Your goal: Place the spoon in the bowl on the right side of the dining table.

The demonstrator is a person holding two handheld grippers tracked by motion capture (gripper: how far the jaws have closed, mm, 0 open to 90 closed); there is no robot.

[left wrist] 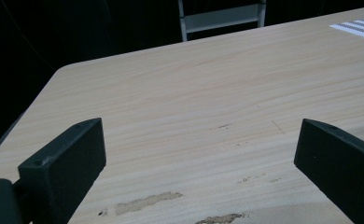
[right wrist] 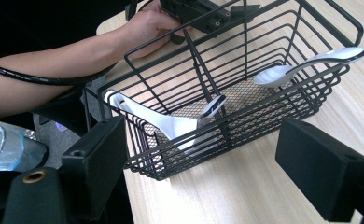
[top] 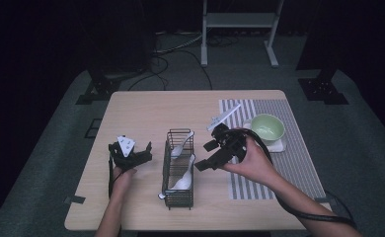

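White spoons (right wrist: 171, 125) lie in the wire basket (right wrist: 283, 100) just ahead of the right gripper (right wrist: 217, 175), its jaws spread and empty.

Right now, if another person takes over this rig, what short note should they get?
Left gripper: open, empty, above bare table, left of the wire basket.
Right gripper: open, empty, beside the basket's right side, facing it.
Three white spoons lie in the basket; the green cup is on the striped mat.
Done: nothing is held.
Left: probably grasp a spoon.
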